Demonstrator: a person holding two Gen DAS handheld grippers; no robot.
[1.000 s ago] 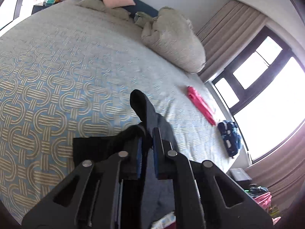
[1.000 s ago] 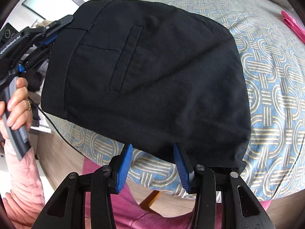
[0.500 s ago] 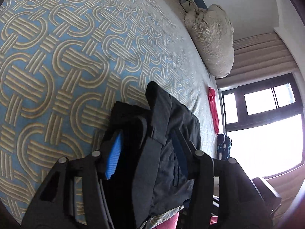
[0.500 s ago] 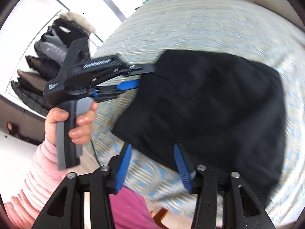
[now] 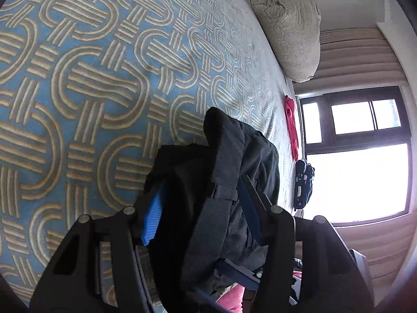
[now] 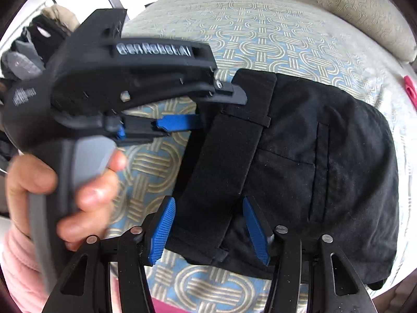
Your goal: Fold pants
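Observation:
Black pants (image 6: 325,169) lie folded on the patterned bedspread (image 6: 260,39), back pocket up and waistband at the left. My right gripper (image 6: 208,200) straddles the near end of the waistband. Its jaws are closing, and the blue pads (image 6: 161,229) stand just clear of the cloth. A hand (image 6: 86,190) holds my left gripper (image 6: 221,107) at the far waistband corner. In the left wrist view the pants (image 5: 247,156) bunch up between the wide-open fingers of the left gripper (image 5: 202,182), unpinched.
A bundled grey quilt (image 5: 289,26) lies at the head of the bed (image 5: 104,78). A red garment (image 5: 290,125) and a blue patterned item (image 5: 303,182) lie along the bed's window-side edge. A pink sleeve (image 6: 18,268) shows at lower left. The bed's near edge runs just below the pants.
My left gripper opened, let go of the waistband and sank toward the bed. The right gripper slid left along the pants' near edge to the waistband, and its jaws narrowed.

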